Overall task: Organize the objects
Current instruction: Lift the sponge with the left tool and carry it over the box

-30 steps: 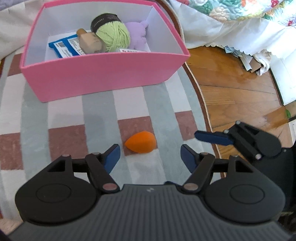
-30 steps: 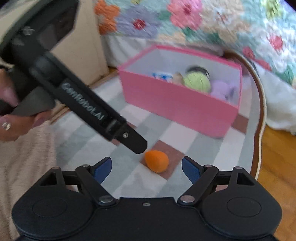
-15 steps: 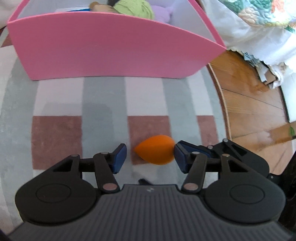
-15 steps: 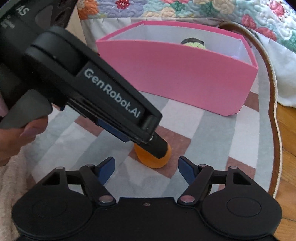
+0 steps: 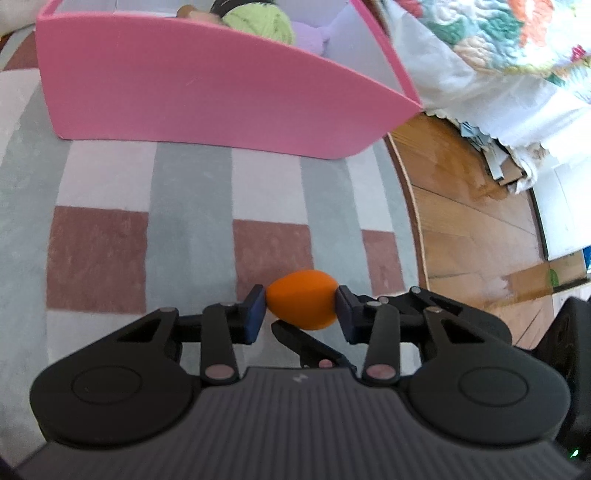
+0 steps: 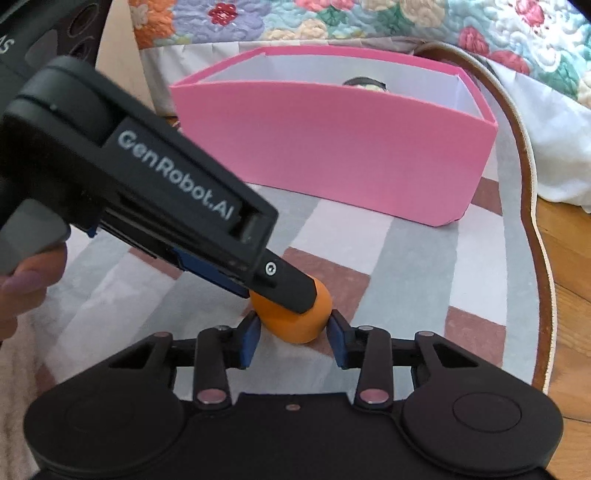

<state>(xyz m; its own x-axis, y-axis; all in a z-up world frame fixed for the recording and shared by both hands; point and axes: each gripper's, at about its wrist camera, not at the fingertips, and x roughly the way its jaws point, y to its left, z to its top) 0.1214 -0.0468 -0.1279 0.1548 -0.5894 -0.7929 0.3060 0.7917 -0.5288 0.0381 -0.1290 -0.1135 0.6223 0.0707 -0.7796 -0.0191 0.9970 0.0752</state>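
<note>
- Both tools are closed on one orange egg-shaped sponge (image 5: 301,298), which lies on the striped rug (image 5: 192,192) in front of the pink box (image 5: 207,92). The left tool (image 5: 300,314) pinches it end to end, and the right tool (image 6: 293,338) presses its sides.
- Risk: two crossed grips on a soft, rounded sponge may squeeze it out, or the fingers may collide when lifting.
- The pink box holds a green yarn ball (image 5: 258,20), something lilac (image 5: 310,37) beside it, and a brown item (image 5: 186,9), mostly hidden.
</note>
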